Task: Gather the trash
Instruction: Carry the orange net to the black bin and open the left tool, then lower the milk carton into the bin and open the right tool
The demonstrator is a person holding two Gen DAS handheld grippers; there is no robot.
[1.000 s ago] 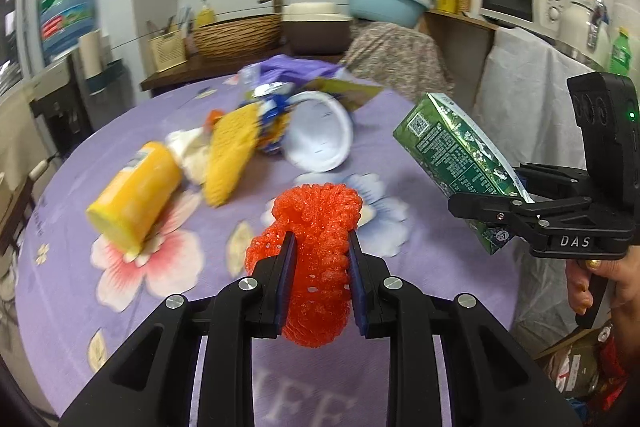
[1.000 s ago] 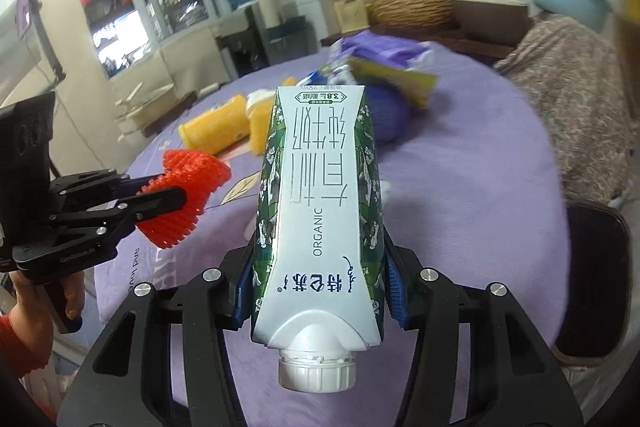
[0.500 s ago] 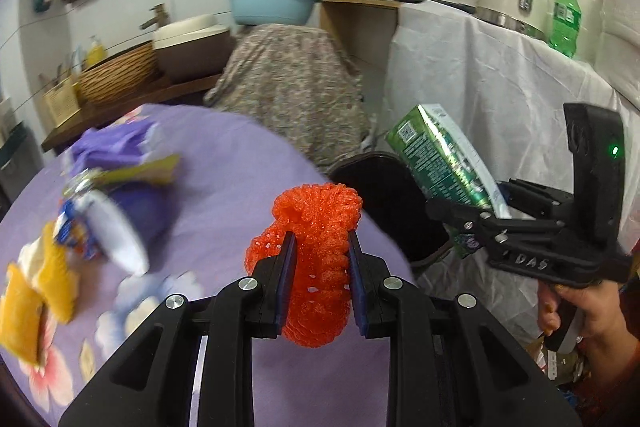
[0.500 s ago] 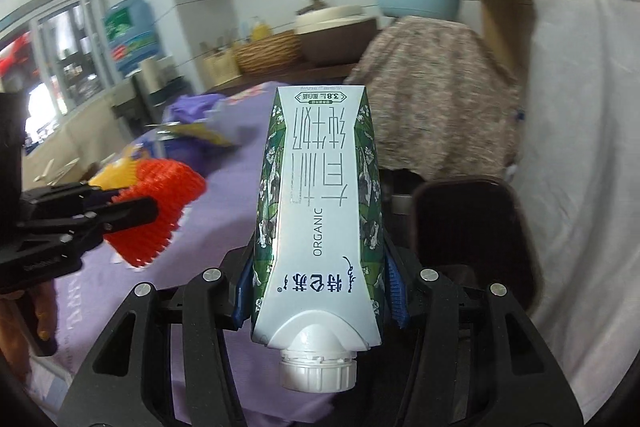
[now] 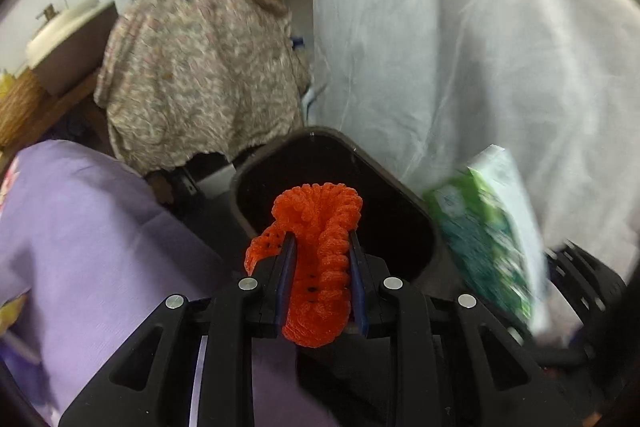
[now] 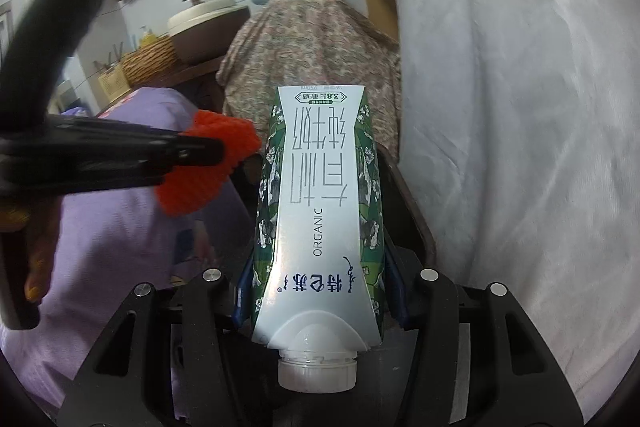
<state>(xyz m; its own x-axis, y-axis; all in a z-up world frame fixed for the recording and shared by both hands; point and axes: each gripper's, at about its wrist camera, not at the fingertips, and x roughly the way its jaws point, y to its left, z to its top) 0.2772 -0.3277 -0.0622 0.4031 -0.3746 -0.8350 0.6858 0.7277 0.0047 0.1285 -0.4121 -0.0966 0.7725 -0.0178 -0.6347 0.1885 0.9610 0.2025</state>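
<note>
Now both hands have swung away from the cluttered purple table [image 5: 92,247], which filled the views a second ago, and the dark bin [image 5: 404,195] sits directly ahead; the left gripper [image 5: 320,267] is clamped on the orange foam net [image 5: 320,223], held just over the bin's mouth; the right gripper [image 6: 318,301] is clamped on the green milk carton [image 6: 320,195], cap toward the camera, beside the bin's rim. Both pieces look ready to drop, so release seems the next step; neither is in the bin yet.
</note>
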